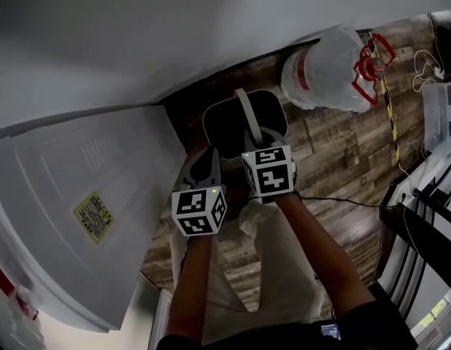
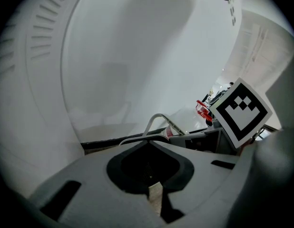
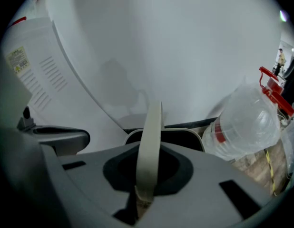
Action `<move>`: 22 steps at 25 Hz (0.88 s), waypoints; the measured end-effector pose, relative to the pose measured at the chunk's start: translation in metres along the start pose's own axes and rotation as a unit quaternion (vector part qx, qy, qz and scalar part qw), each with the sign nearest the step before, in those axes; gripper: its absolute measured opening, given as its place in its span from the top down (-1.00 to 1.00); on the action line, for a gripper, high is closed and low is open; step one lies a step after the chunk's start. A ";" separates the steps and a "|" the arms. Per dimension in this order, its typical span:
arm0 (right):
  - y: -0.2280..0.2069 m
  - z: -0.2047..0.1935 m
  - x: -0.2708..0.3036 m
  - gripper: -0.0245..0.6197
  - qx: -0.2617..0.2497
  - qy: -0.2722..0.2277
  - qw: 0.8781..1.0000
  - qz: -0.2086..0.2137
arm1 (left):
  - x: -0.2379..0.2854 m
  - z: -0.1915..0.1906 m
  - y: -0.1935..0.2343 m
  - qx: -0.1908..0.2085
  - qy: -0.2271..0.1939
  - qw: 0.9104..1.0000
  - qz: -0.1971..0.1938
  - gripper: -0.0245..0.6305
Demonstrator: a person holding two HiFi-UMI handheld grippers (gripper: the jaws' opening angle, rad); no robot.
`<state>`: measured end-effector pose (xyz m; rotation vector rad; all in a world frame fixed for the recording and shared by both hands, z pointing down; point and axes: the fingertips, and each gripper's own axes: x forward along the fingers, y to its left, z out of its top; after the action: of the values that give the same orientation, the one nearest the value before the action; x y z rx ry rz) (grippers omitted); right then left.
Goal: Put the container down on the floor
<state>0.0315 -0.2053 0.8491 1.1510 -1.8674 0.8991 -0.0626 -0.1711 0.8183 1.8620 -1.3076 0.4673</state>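
Centrally, clamps dark, pale-rimmed container (image 1: 244,122) by beige handle (image 3: 151,141) in right gripper (image 3: 144,194) fingers; presses left gripper (image 2: 154,194) fingers together, empty; cannot read yellow label (image 1: 93,216), left of frame.

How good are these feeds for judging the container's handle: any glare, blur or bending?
Head view: dim, no glare; the container is a dark patch, its pale handle stands out. Right gripper view: wide-angle bending and black corners, yet the handle is clear between the fingers. Left gripper view: same bending, evenly lit, no glare.
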 end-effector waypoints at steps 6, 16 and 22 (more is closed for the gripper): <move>-0.004 -0.001 0.018 0.82 -0.002 -0.003 1.000 -0.002 | 0.018 -0.010 0.012 0.004 0.007 1.000 0.006 0.87; -0.004 -0.002 0.054 0.82 -0.014 -0.011 1.000 0.003 | 0.046 -0.022 0.033 -0.008 0.004 1.000 0.013 0.87; -0.003 -0.005 0.078 0.82 -0.017 -0.016 1.000 0.006 | 0.059 -0.028 0.045 -0.003 0.002 1.000 0.016 0.87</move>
<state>0.0107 -0.2331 0.9197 1.1396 -1.9102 0.8569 -0.0764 -0.1920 0.8934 1.8376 -1.3361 0.4835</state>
